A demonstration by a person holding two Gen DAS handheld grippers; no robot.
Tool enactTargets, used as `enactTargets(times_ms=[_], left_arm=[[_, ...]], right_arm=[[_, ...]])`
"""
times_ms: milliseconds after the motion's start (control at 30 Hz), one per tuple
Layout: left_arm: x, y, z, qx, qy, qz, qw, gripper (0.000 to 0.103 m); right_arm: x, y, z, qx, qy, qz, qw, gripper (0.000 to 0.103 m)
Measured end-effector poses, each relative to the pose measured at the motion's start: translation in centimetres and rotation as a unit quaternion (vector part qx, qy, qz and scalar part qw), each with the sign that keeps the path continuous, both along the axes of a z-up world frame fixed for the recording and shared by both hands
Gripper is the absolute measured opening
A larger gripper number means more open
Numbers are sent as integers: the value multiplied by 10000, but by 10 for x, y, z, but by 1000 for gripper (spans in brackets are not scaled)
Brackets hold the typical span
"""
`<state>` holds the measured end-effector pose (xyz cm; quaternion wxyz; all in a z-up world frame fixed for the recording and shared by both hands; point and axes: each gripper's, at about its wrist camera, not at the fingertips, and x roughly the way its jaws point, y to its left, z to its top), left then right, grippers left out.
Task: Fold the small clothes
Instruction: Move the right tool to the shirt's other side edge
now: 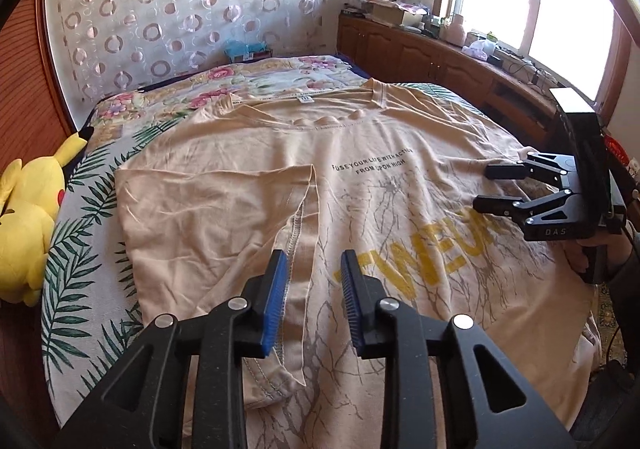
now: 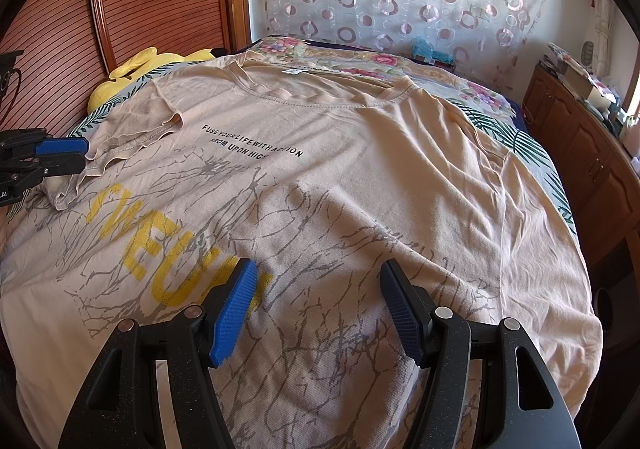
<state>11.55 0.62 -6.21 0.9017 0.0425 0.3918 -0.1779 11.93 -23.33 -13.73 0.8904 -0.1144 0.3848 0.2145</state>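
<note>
A beige T-shirt with yellow letters and black text lies front up, spread across the bed. Its left sleeve is folded inward onto the chest. My left gripper hovers over the sleeve's hem. Its jaws stand a little apart, and the cloth lies flat under them, not pinched. My right gripper is open wide above the shirt's lower right part, with nothing between its fingers. A hand holds it at the right edge of the left wrist view.
A leaf-print bedcover lies under the shirt. A yellow plush toy rests by the wooden headboard. A cluttered wooden cabinet runs under the window. A teal item sits at the bed's far end.
</note>
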Motion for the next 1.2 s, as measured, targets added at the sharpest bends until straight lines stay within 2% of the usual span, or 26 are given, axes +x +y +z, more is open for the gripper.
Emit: enactTargets(times_ms=[200,300,333,433,500,633,733,867,967,1200], left_arm=[[-2,-3,6,6,-119,65,9999,46],[-3,-6,6,23,-150,71,9999,77],[-3,-6,7,-36,-166,71,9998,81],[-3,-4,7,-184,-137,114,9997,82],[-3,-5,7,-172,-148,163,9996,82],[-6,-7,8,-212,-184,208,9994,82],[-10,-9,10,-244,-248,238,9991,82],[-17,-14,15,-326,-368,234,9985,82],[-21,-19,20,-358,-472,217,9980,82],[-29,-34,32,-434,-710,74,9965,82]], right_arm=[[-1,1,0,1,2,2,10000,66],[-4,1,0,0,3,4,10000,67],[-5,2,0,2,3,4,10000,67],[-10,4,2,0,4,1,10000,67],[7,-3,-2,27,18,9,10000,67],[2,-12,1,213,16,28,9998,67],[-9,-31,12,354,-152,-83,9992,67],[-25,-70,27,589,-369,-409,9967,67],[-33,-107,31,552,-523,-787,9940,67],[-36,-190,19,448,-456,-1632,9845,67]])
